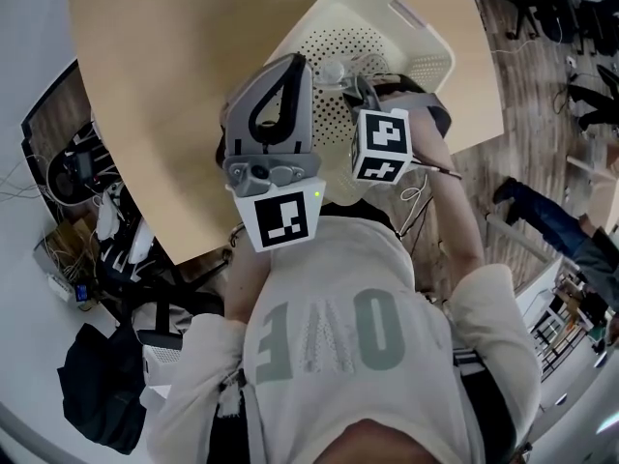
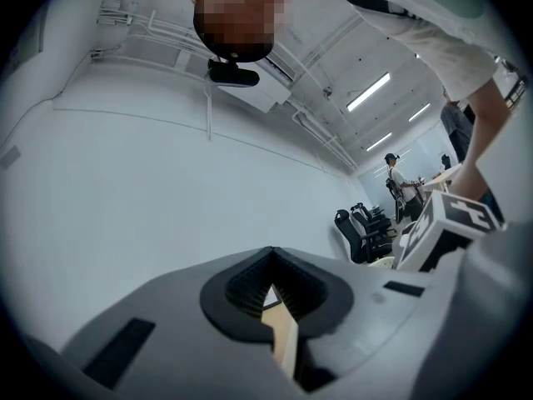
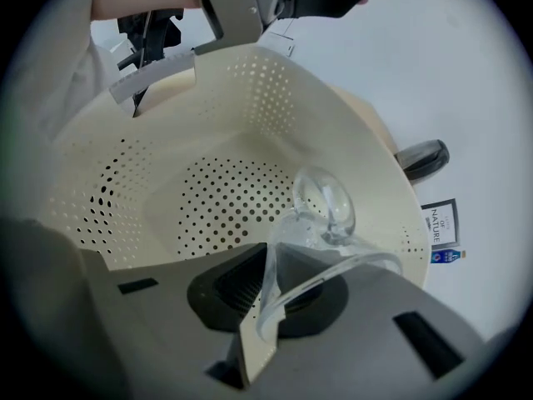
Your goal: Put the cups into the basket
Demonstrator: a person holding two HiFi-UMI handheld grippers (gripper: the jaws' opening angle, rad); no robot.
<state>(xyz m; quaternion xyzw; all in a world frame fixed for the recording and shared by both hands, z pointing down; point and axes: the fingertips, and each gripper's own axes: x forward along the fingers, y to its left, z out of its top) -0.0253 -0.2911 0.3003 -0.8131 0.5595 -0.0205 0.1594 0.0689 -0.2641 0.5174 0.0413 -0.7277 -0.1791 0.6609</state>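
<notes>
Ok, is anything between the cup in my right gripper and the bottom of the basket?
Nothing visible. The right gripper grips the clear cup by its rim over the basket, and the basket's perforated floor below the cup shows bare.

Matt plastic, clear cup, pale wood

The basket (image 3: 250,115), filling most of the right gripper view, is cream plastic, matt and pierced with small round holes. The cup (image 3: 325,215) at that view's centre is clear and glossy; glass or plastic cannot be told. The right gripper (image 3: 266,307) at the bottom is smooth matt grey plastic with ribbed black pads (image 3: 229,286), and the left gripper (image 2: 279,315) is the same. In the head view, the table (image 1: 174,66) at upper left is pale wood, smooth and dull. The cube (image 1: 382,145) at centre bears flat black-and-white print. The shirt (image 1: 338,336) below is soft cream cloth. The floor (image 1: 542,75) at right looks like wood planks.
</notes>
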